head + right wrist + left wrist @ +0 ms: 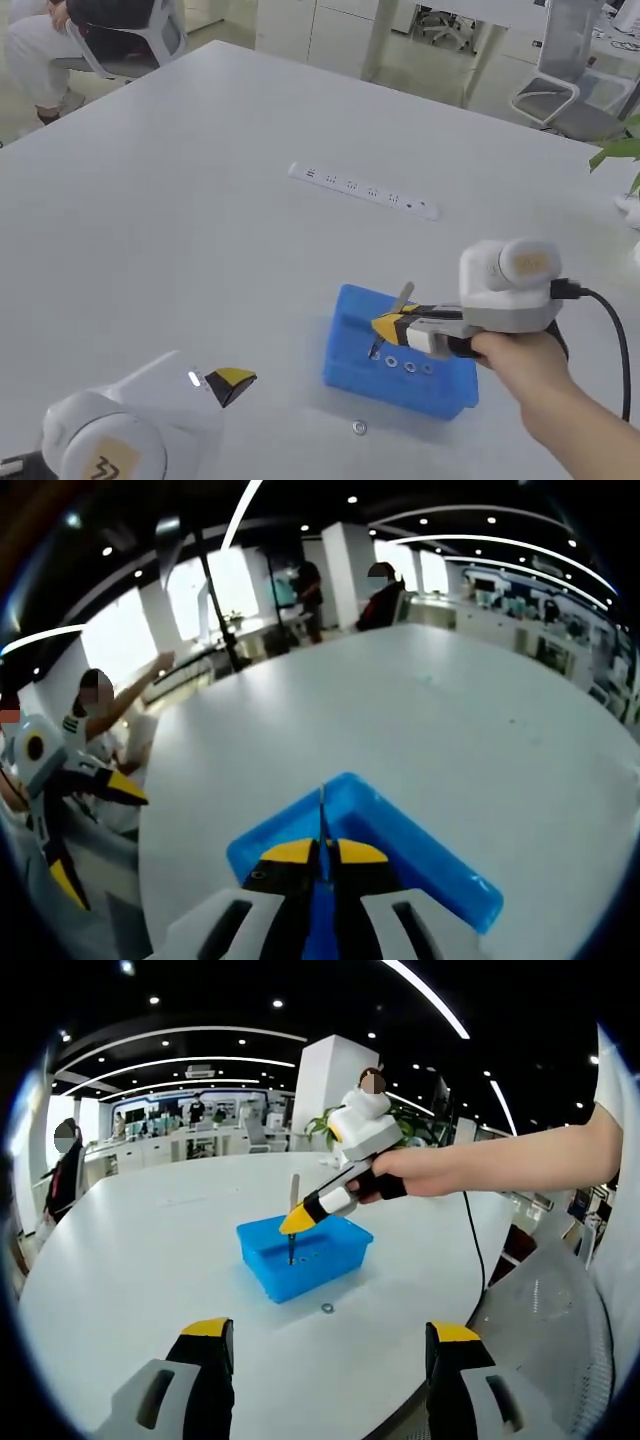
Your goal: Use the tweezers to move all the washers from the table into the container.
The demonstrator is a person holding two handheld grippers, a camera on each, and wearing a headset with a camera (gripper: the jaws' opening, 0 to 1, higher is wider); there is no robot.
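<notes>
My right gripper [385, 328] is right of centre in the head view, hand [520, 365] around its grip, jaws pinched on the tweezers [403, 297]. My left gripper [330, 1332] sits lower left, jaws spread wide.

Three washers [410, 367] inside one container [345, 340], a fourth washer [359, 428] on the table [200, 250], one tweezers [403, 296], one power strip [362, 189].

Blue rectangular plastic container [400, 392]; white counter [180, 220]; white left hand-held gripper [330, 1334] and right hand-held gripper [385, 328], yellow-and-black tips; silvery metal tweezers [404, 295].
</notes>
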